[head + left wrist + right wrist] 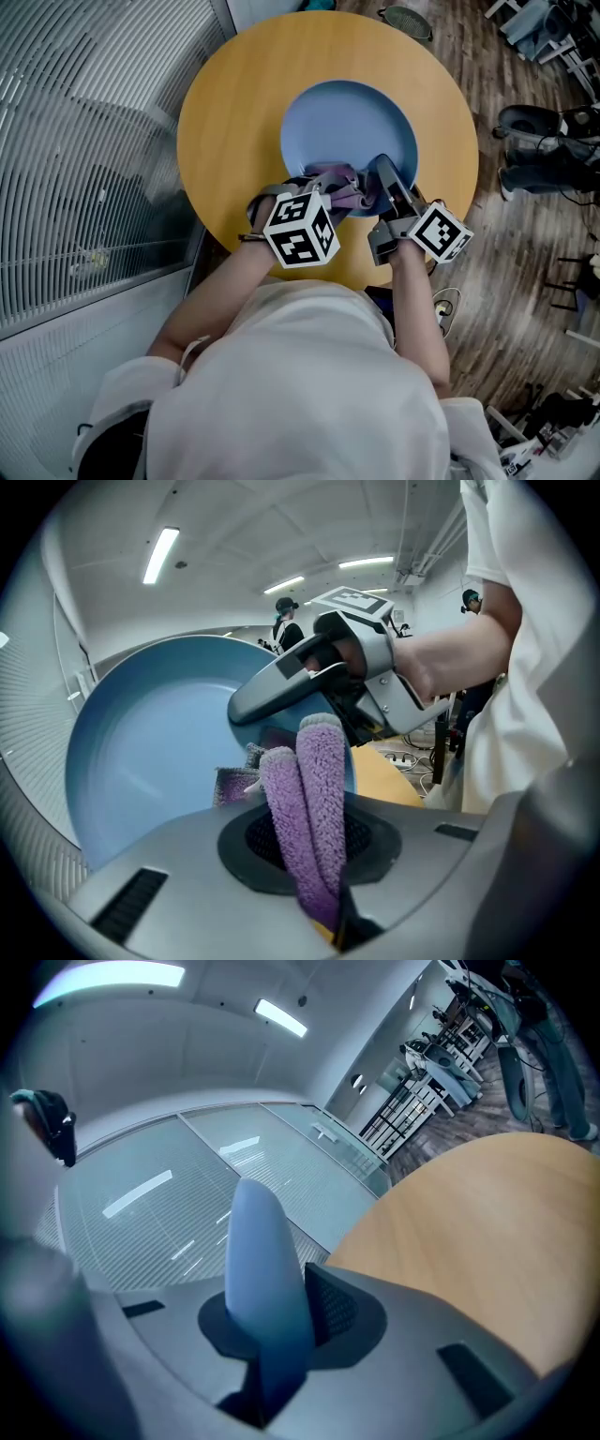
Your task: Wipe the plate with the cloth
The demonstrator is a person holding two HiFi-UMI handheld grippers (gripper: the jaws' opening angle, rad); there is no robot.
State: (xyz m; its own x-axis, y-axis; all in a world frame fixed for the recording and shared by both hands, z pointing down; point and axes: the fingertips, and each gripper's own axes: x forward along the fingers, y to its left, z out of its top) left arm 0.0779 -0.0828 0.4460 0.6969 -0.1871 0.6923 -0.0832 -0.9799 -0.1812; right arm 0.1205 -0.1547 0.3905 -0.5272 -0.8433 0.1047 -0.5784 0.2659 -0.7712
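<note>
We hold the plate [349,127] by its near rim in the right gripper [386,178], its jaws closed on the edge and pointing nearly level. The left gripper [323,192], angled downward, pinches the folded cloth [314,789] just left of that grip, over the plate's near rim. The plate's bare face stretches from the cloth toward the far rim, so we judge the left hand should sweep that way.

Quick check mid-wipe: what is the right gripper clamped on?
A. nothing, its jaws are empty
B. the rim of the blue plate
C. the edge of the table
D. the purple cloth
B: in its own view the right gripper has its jaws pinched on the rim of the blue plate, while the purple cloth is held in the left gripper.
</note>
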